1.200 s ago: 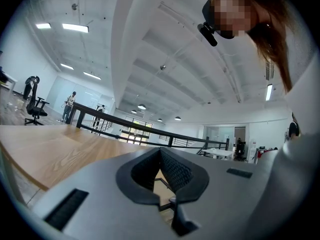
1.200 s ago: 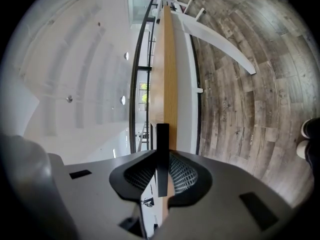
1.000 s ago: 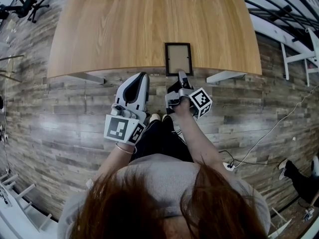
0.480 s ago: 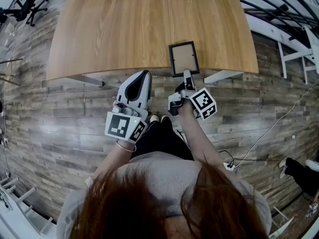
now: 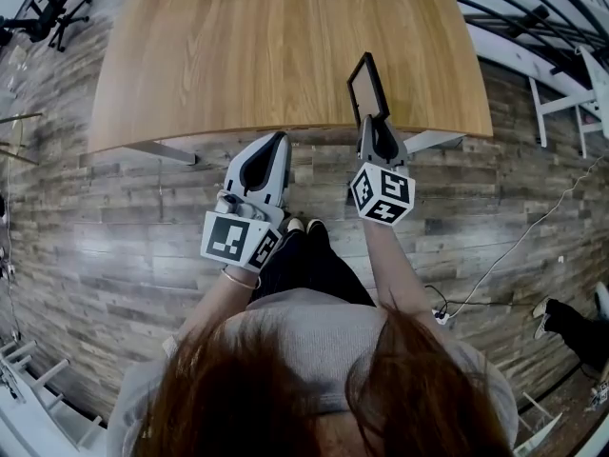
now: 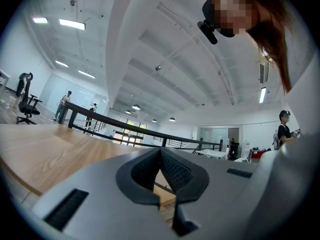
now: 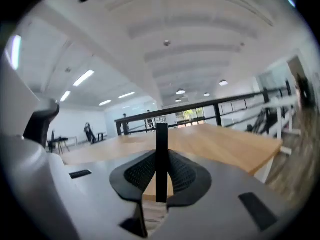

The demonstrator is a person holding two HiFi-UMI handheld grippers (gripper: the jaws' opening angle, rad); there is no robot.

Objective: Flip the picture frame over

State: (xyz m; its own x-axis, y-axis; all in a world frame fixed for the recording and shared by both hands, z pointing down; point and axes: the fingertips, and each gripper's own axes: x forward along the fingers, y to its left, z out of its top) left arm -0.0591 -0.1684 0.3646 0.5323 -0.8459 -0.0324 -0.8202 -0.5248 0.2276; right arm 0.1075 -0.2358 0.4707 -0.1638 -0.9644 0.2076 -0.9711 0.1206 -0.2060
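The black picture frame is up off the wooden table near its front edge, turned on edge with its pale face to the left. My right gripper is shut on the frame's lower edge. In the right gripper view the frame shows as a thin black bar pinched between the two pads of the right gripper. My left gripper hangs level just in front of the table edge, to the left of the frame. The left gripper is shut with nothing in it.
A wood-plank floor lies below the table. An office chair stands at the far left. White frames stand at the right, and a cable runs over the floor. A railing shows beyond the table.
My right gripper has risen and rolled, taking the frame from lying flat on the table to standing on edge in the air. The left gripper has stayed put.
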